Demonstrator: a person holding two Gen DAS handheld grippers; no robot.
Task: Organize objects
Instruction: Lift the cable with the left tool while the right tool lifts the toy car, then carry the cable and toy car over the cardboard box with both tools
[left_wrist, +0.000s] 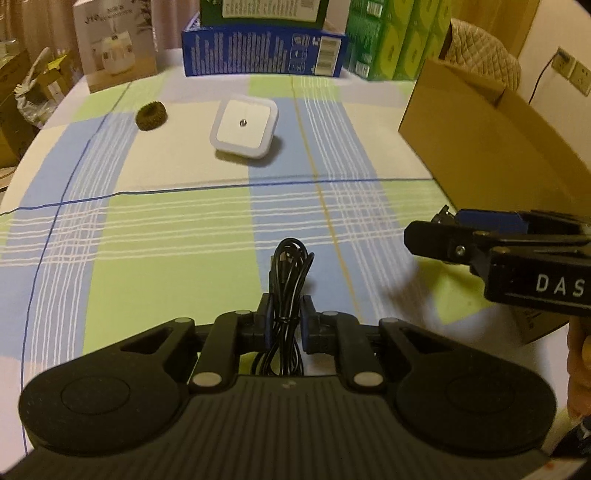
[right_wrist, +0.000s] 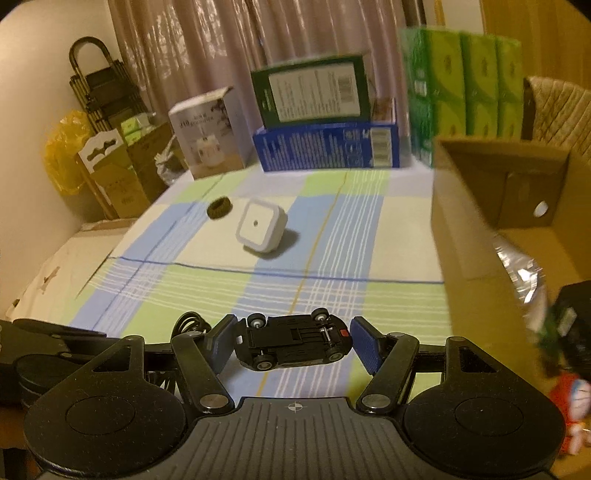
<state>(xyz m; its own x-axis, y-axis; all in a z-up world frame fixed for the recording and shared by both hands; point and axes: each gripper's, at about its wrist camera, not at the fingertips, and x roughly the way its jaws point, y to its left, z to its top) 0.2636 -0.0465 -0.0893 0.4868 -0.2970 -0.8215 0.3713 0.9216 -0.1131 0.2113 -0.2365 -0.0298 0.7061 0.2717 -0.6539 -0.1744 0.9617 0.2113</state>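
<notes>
My left gripper (left_wrist: 287, 319) is shut on a coiled black cable (left_wrist: 290, 266), whose loops stick out ahead of the blue pads, above the checked tablecloth (left_wrist: 166, 229). In the right wrist view my right gripper (right_wrist: 293, 341) is shut on a black toy car (right_wrist: 291, 343), held off the table with its underside and wheels facing the camera. The right gripper (left_wrist: 448, 221) also shows from the side at the right of the left wrist view, beside the cardboard box (left_wrist: 498, 147). A white square night light (left_wrist: 244, 127) and a small dark tyre (left_wrist: 150, 117) lie farther back.
The open cardboard box (right_wrist: 480, 229) on the right holds a silver bag (right_wrist: 517, 266) and a red toy figure (right_wrist: 569, 398). A blue box (right_wrist: 325, 147), a green box (right_wrist: 314, 92), green packs (right_wrist: 461, 81) and a white carton (right_wrist: 210, 133) line the table's far edge.
</notes>
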